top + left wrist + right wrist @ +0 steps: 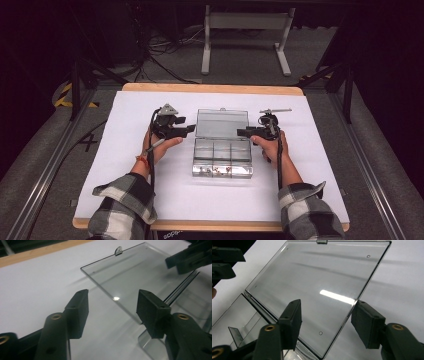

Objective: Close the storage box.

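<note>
A clear plastic compartment box (pixel 222 171) lies in the middle of the white sheet, its lid (pixel 221 123) swung back and lying away from me. My left gripper (pixel 192 129) sits at the lid's left edge, jaws apart. In the left gripper view the left gripper (pixel 112 307) straddles the lid's (pixel 130 277) near corner with neither pad pressing on it. My right gripper (pixel 241 132) is at the lid's right edge. In the right gripper view the right gripper (pixel 325 322) stands open over the lid's (pixel 319 277) edge, without clamping it.
A white sheet (pixel 150 195) covers the wooden table (pixel 210 88). Small items lie in the box's front compartments, too small to tell. A metal frame's legs (pixel 245 45) and cables are on the floor behind the table.
</note>
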`<state>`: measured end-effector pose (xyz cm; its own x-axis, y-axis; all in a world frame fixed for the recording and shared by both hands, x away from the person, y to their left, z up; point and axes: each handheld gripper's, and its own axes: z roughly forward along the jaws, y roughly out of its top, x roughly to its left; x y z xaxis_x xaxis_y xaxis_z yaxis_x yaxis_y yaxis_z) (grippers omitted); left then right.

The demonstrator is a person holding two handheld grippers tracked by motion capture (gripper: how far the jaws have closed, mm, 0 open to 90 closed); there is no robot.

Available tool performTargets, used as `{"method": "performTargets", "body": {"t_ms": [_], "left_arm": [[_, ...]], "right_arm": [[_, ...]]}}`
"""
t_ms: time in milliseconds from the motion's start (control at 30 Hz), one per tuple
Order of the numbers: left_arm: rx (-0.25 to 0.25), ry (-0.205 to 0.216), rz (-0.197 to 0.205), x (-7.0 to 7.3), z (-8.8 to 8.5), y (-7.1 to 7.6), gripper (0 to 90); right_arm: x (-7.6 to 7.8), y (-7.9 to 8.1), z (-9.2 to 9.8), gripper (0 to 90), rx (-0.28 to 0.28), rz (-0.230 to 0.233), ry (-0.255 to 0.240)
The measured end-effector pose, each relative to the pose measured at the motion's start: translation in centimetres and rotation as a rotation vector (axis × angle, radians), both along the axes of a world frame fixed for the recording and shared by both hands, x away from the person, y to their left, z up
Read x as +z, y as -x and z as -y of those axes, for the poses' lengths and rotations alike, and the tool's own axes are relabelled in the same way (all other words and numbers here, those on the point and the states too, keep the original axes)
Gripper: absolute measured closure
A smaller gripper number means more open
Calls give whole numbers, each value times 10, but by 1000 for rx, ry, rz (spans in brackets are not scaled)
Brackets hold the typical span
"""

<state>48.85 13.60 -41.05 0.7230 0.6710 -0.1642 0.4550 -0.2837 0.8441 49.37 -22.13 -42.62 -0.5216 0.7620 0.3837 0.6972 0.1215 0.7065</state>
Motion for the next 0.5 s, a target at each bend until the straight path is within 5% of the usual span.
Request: {"method": "performTargets", "body": {"t_ms": [500], "left_arm": [[-12,-36,-67,-15,30,-11,328]], "right_arm": [[10,10,3,571,31,93,47]]}}
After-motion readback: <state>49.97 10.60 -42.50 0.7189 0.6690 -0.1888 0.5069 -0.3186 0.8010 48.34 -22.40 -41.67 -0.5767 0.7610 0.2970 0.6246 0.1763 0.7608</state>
